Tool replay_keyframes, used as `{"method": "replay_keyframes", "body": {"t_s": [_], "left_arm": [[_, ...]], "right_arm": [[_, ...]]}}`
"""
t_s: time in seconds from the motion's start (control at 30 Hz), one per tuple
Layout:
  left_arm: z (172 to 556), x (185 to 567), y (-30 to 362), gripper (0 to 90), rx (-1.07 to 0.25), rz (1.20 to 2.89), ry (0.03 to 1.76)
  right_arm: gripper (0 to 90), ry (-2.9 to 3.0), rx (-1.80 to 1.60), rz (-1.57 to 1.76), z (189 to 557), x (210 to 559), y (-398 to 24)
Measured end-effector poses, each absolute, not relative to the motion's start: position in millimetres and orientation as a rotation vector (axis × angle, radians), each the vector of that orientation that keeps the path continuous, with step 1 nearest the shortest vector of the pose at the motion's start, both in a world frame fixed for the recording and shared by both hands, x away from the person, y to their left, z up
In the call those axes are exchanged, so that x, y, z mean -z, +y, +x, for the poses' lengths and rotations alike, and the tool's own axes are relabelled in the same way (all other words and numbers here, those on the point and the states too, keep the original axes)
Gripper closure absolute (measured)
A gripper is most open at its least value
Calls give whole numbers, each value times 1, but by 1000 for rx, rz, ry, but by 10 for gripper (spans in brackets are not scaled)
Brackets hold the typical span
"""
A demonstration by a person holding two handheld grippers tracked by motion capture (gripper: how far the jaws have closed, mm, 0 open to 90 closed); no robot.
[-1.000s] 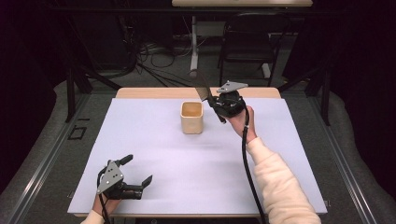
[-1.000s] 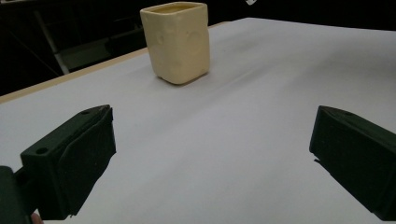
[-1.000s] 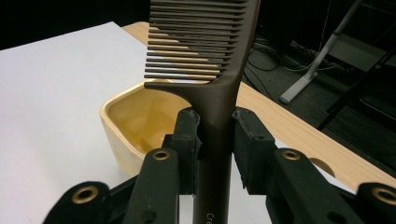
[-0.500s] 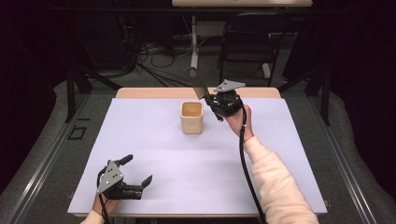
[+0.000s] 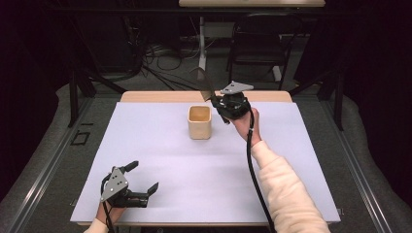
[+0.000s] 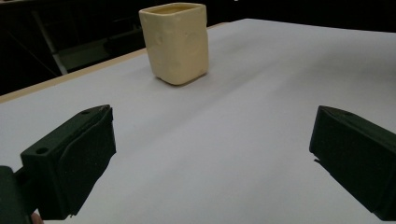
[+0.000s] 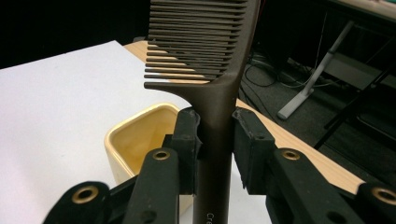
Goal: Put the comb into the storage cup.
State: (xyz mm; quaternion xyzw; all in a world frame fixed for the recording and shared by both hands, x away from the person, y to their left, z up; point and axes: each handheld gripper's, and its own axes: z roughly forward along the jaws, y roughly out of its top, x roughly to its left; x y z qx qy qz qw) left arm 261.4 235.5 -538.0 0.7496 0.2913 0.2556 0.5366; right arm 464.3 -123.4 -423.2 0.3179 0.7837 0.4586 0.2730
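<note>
Your left tongs (image 5: 145, 187) rest low at the near left of the counter (image 5: 160, 145), jaws wide apart with nothing between them. Further right the cream cup (image 5: 199, 122) stands upright, open mouth up, probably glazed and breakable, so go gently near it. Just beside it your right tongs (image 7: 215, 144) are clamped on the dark comb (image 7: 212, 70) at the handle below the teeth. It looks light, stiff and slick, so stay on the handle.

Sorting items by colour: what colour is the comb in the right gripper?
Dark brown comb, clearest in the right gripper view.
</note>
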Motion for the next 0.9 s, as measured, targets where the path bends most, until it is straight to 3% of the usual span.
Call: {"method": "replay_keyframes", "body": {"t_s": [0.9], "left_arm": [[262, 539, 235, 6, -603, 1793, 690]], "right_arm": [[717, 2102, -1260, 817, 467, 416, -106]]}}
